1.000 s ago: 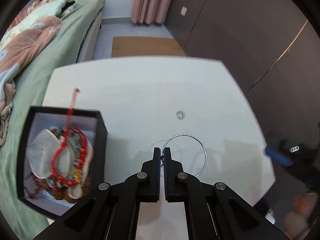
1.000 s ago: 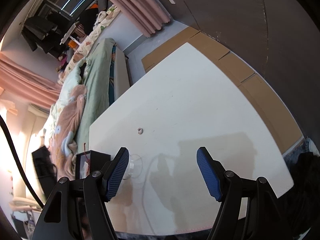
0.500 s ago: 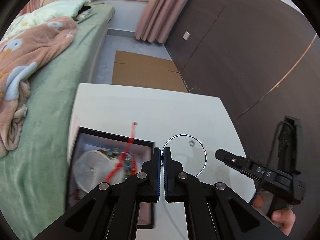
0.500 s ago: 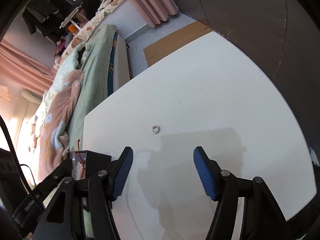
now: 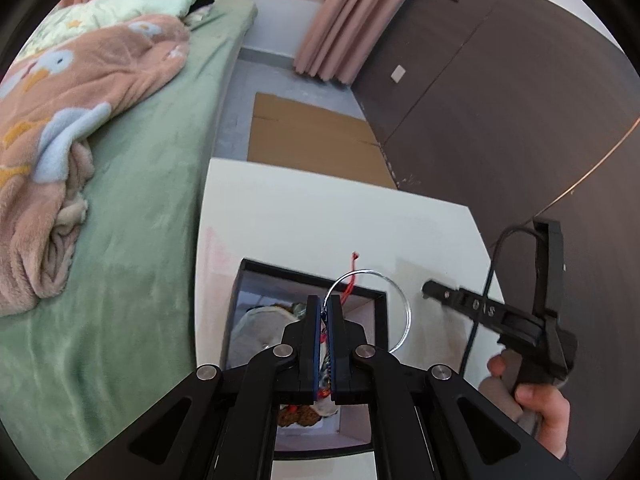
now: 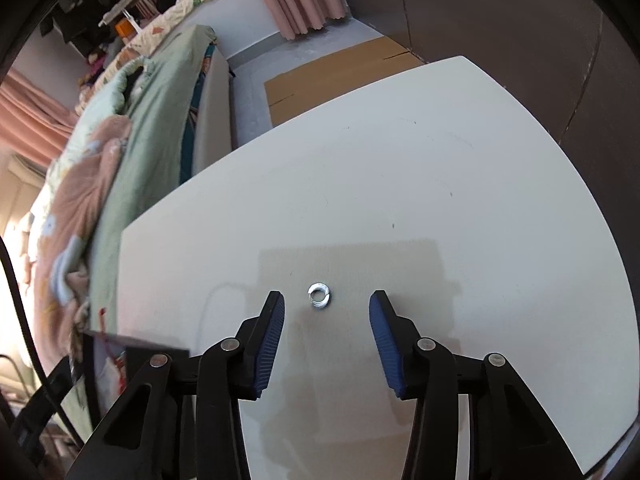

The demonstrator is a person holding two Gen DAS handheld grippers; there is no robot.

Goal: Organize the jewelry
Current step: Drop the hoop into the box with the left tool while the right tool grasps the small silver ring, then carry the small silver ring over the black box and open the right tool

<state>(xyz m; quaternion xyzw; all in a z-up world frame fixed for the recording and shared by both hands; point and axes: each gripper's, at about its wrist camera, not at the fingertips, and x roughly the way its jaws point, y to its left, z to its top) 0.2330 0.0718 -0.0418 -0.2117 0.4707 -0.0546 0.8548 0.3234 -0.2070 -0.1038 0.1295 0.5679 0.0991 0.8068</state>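
Note:
My left gripper [image 5: 325, 300] is shut on a thin silver bangle [image 5: 406, 312] and holds it above the right side of the black jewelry box [image 5: 382, 320]. The box holds beaded bracelets and a red cord [image 5: 351, 284] that sticks out over its far rim. My right gripper [image 6: 326, 308] is open and low over the white table [image 6: 440, 180], with a small silver ring [image 6: 319, 295] lying between its fingertips. The right gripper also shows in the left wrist view [image 5: 430, 290]. The box corner shows at the lower left of the right wrist view [image 6: 132, 344].
A bed with a green sheet [image 5: 140, 240] and a pink blanket [image 5: 60, 100] runs along the table's left edge. Flat cardboard [image 5: 312, 140] lies on the floor beyond the table. A dark wall [image 5: 520, 100] stands to the right.
My left gripper has carried the bangle left, from over the table to over the box. My right gripper has moved forward and down, so the ring now lies between its fingers.

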